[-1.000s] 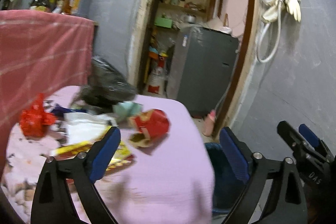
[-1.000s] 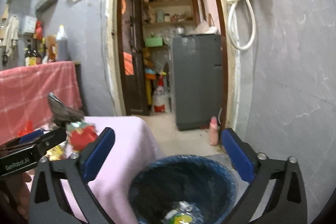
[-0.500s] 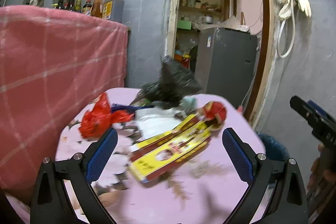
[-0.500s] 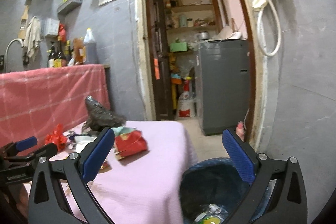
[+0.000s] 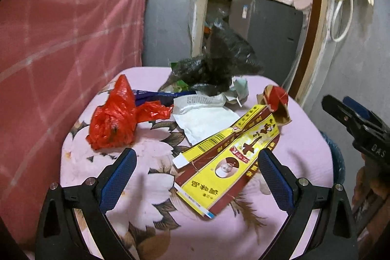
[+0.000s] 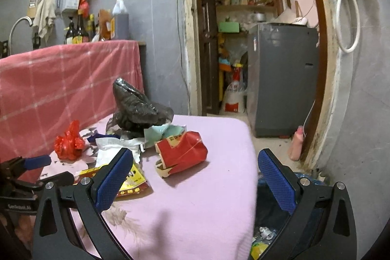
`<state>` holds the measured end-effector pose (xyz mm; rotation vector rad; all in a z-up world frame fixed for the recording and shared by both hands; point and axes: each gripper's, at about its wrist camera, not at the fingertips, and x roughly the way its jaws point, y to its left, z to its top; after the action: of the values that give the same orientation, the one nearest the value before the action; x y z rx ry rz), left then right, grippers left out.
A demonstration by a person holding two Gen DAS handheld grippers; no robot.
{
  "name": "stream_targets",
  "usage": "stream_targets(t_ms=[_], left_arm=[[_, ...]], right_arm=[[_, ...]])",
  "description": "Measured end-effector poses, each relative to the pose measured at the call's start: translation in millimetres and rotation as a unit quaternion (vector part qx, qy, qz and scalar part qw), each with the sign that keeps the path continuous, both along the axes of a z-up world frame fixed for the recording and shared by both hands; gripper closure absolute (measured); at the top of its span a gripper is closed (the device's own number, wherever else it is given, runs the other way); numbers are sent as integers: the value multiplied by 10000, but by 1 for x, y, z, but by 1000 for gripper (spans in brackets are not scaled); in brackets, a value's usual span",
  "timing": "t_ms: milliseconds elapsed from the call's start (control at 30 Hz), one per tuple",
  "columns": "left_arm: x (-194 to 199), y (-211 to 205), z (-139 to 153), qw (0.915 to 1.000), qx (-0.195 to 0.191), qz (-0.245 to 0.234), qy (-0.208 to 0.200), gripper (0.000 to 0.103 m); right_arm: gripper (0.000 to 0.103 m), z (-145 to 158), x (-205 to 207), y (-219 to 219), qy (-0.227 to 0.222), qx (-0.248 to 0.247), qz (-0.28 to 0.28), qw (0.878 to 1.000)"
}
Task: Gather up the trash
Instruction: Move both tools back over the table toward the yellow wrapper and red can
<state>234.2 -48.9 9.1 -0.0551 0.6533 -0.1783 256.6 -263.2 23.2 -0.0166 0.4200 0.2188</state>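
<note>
Trash lies on a pink flowered table [image 5: 243, 230]: a red plastic bag [image 5: 114, 118], a yellow and maroon flattened box [image 5: 231, 160], white paper [image 5: 207, 118], a black plastic bag [image 5: 219, 60] and a red crushed carton [image 6: 181, 152]. My left gripper [image 5: 197, 177] is open and empty, just above the table, in front of the yellow box. My right gripper [image 6: 195, 182] is open and empty, over the table's right edge, near the red carton. A dark bin [image 6: 270, 230] with trash inside stands below the table on the right.
A pink checked cloth [image 5: 61, 52] covers a counter with bottles [image 6: 78, 31] behind the table. A doorway [image 6: 243, 40] leads to a grey cabinet [image 6: 280, 79]. A white hose [image 6: 346, 16] hangs on the right wall. A pink bottle [image 6: 296, 145] stands on the floor.
Both grippers have swung left, from the bin towards the table. The left gripper has come closer to the trash and lower over it. Both stay open and empty.
</note>
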Motion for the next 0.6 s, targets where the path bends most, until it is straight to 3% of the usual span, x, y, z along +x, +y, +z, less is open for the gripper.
stream_targets(t_ms=[100, 200, 333, 467, 600], left_arm=[[14, 4, -6, 9996, -85, -175, 220, 9], [23, 7, -10, 9986, -126, -341, 377, 20], [35, 5, -17, 9960, -136, -628, 627, 33], [43, 5, -24, 9919, -216, -879, 897, 45], [46, 9, -26, 9899, -374, -953, 978, 51]], right_arm=[[0, -7, 13, 8, 193, -53, 60, 9998], [2, -13, 26, 15, 394, -115, 135, 9991], [18, -22, 41, 24, 662, -295, 134, 9973], [27, -30, 51, 27, 865, -355, 104, 9956], [38, -33, 55, 27, 934, -383, 89, 9949]])
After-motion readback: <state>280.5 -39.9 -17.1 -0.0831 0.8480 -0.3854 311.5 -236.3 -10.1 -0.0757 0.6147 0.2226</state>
